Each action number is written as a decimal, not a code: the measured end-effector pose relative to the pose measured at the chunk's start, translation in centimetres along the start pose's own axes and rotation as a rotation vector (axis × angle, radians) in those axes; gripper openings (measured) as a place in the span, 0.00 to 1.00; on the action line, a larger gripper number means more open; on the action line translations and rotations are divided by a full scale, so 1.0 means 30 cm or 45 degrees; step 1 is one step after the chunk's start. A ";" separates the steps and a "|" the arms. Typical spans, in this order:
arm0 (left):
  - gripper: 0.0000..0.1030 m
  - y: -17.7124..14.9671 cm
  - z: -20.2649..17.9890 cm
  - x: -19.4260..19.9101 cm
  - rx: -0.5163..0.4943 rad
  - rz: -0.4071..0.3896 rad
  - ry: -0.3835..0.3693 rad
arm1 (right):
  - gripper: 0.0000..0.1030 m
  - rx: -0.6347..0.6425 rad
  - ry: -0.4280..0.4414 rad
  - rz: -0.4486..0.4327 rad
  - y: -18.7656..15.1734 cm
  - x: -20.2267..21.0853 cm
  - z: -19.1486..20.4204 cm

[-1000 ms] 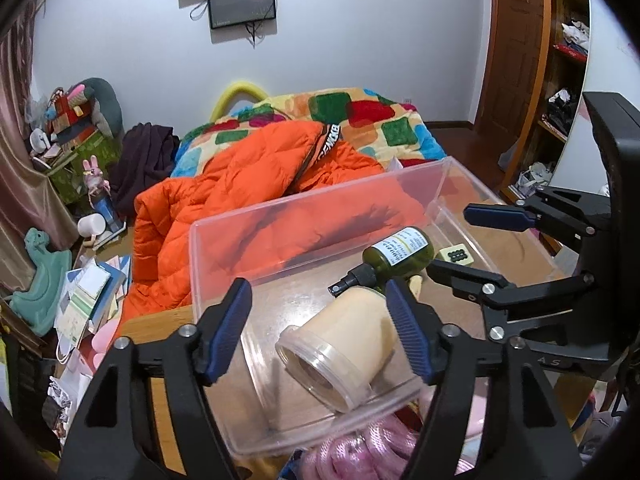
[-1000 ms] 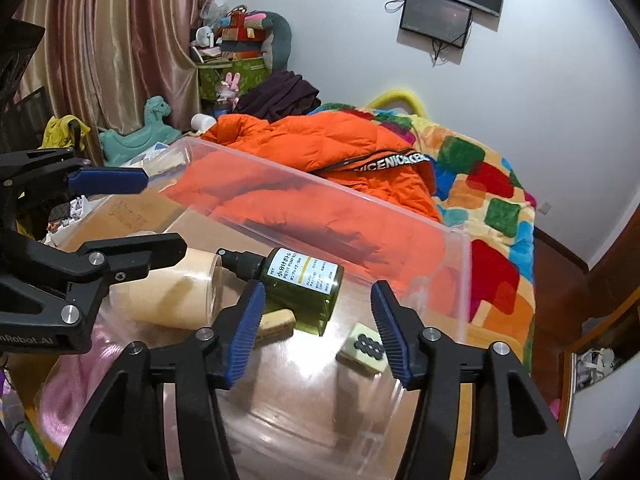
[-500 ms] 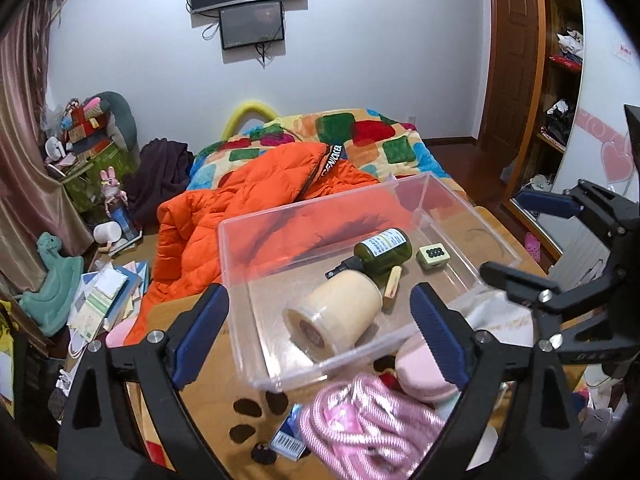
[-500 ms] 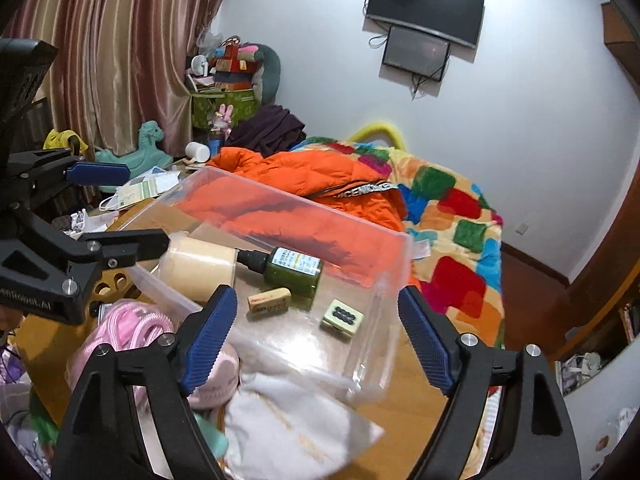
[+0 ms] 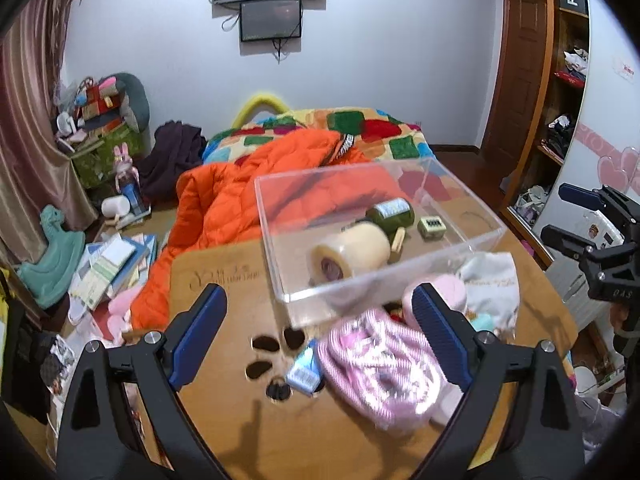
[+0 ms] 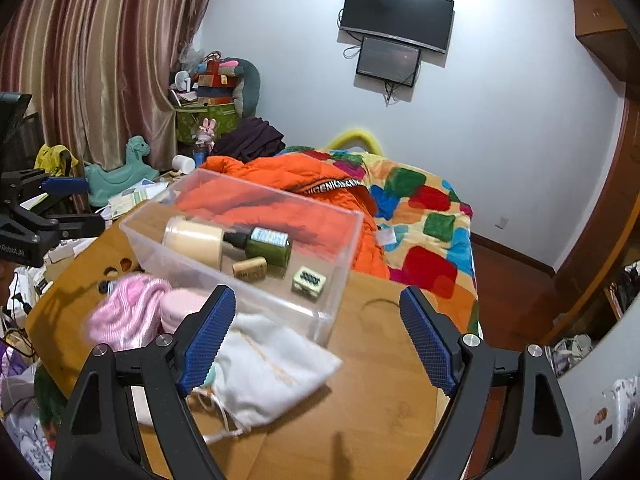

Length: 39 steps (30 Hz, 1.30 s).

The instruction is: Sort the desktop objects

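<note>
1. Clear plastic box (image 5: 384, 240) at the far edge of the wooden table (image 5: 224, 280), open on top. Inside, lying on their sides: a cream tape roll (image 5: 352, 250), a green bottle (image 5: 394, 214), a cork (image 6: 250, 269) and a small pale block (image 6: 308, 280). Probably the sorted lot, gathered in one bin.
2. Just in front of the box, on the bare table: a pink striped bundle (image 5: 380, 356), a round pink pad (image 5: 436, 296) and a white cloth bag (image 6: 272, 364), heaped near one another. Likely the items not yet sorted.
3. Also a small blue-and-white packet (image 5: 306, 368) beside the bundle, next to paw-shaped cutouts in the tabletop.
4. Left gripper (image 5: 320, 340) above the near table, fingers spread wide, nothing between the pads; aimed down over the pink bundle.
5. Right gripper (image 6: 316, 340) likewise wide and empty, hanging over the white bag. Both well placed to choose a next pick.
6. Beyond the table: an orange jacket (image 5: 248, 196) on a patchwork bed, clutter on the floor.
</note>
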State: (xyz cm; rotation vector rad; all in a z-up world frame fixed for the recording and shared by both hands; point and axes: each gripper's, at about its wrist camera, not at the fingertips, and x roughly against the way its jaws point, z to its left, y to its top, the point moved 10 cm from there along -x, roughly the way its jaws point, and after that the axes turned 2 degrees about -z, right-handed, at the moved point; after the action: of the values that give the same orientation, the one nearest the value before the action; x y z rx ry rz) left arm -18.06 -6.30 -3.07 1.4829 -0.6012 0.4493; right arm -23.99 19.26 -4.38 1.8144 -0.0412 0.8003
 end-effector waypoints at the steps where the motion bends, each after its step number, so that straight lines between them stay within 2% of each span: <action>1: 0.92 -0.015 -0.001 0.000 0.003 0.008 -0.001 | 0.80 0.000 -0.004 0.008 -0.013 0.003 0.000; 9: 0.92 -0.106 -0.098 -0.054 0.054 0.107 -0.062 | 0.80 0.028 0.044 0.039 -0.079 -0.002 0.051; 14: 0.92 -0.148 -0.170 -0.107 0.062 0.148 -0.045 | 0.80 0.060 0.067 0.052 -0.112 -0.011 0.087; 21: 0.93 -0.213 -0.190 -0.180 0.065 0.204 0.012 | 0.80 0.064 0.120 0.058 -0.136 -0.023 0.130; 24: 0.95 -0.242 -0.167 -0.195 0.065 0.218 0.041 | 0.80 0.064 0.142 0.068 -0.146 -0.031 0.145; 28: 0.95 -0.283 -0.136 -0.190 0.119 0.237 0.017 | 0.80 0.071 0.169 0.080 -0.153 -0.045 0.176; 30: 0.95 -0.299 -0.109 -0.178 0.126 0.236 0.035 | 0.80 0.082 0.177 0.084 -0.156 -0.056 0.195; 32: 0.95 -0.308 -0.079 -0.167 0.121 0.229 0.063 | 0.80 0.089 0.194 0.095 -0.158 -0.071 0.217; 39: 0.95 -0.314 -0.027 -0.161 0.134 0.228 0.073 | 0.80 0.090 0.264 0.141 -0.166 -0.140 0.300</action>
State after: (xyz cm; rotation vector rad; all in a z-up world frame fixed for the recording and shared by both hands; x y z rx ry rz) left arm -15.87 -5.57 -13.44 1.5169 -0.6760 0.6690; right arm -20.78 12.18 -12.31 1.7982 0.0219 1.0769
